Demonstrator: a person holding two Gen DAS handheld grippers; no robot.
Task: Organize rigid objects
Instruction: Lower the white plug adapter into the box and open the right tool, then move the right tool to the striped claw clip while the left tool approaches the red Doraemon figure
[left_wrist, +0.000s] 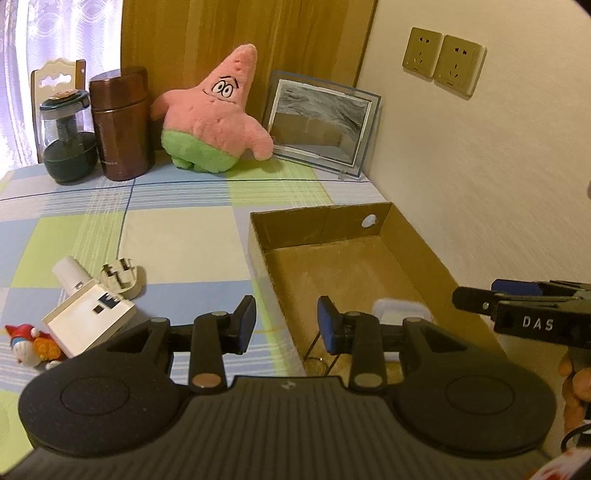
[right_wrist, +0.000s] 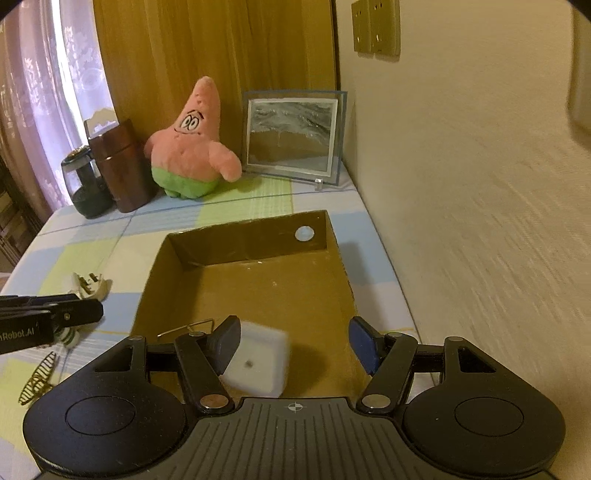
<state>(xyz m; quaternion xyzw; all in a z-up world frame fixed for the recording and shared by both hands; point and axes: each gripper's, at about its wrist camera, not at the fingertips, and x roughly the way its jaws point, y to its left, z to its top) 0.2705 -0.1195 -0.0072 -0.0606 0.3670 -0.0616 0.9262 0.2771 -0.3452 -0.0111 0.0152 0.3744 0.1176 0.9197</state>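
Note:
An open cardboard box (left_wrist: 317, 225) (right_wrist: 251, 247) lies on the checked cloth by the wall. A white cube-shaped container (right_wrist: 258, 363) (left_wrist: 402, 310) sits inside at the near end, beside a thin wire clip (right_wrist: 188, 326). My right gripper (right_wrist: 295, 345) hovers over it, open; its left pad overlaps the cube in view, its right pad stands well clear. My left gripper (left_wrist: 287, 325) is open and empty over the box's left wall. Left of the box lie a white adapter (left_wrist: 86, 317), a white plug (left_wrist: 122, 280) and a small toy figure (left_wrist: 29, 345).
A pink star plush (left_wrist: 214, 110), a brown canister (left_wrist: 123, 125), a glass jar (left_wrist: 68, 140) and a picture frame (left_wrist: 321, 125) line the back. The wall (right_wrist: 461, 221) runs close along the right. A gold clip (right_wrist: 37, 380) lies at the near left.

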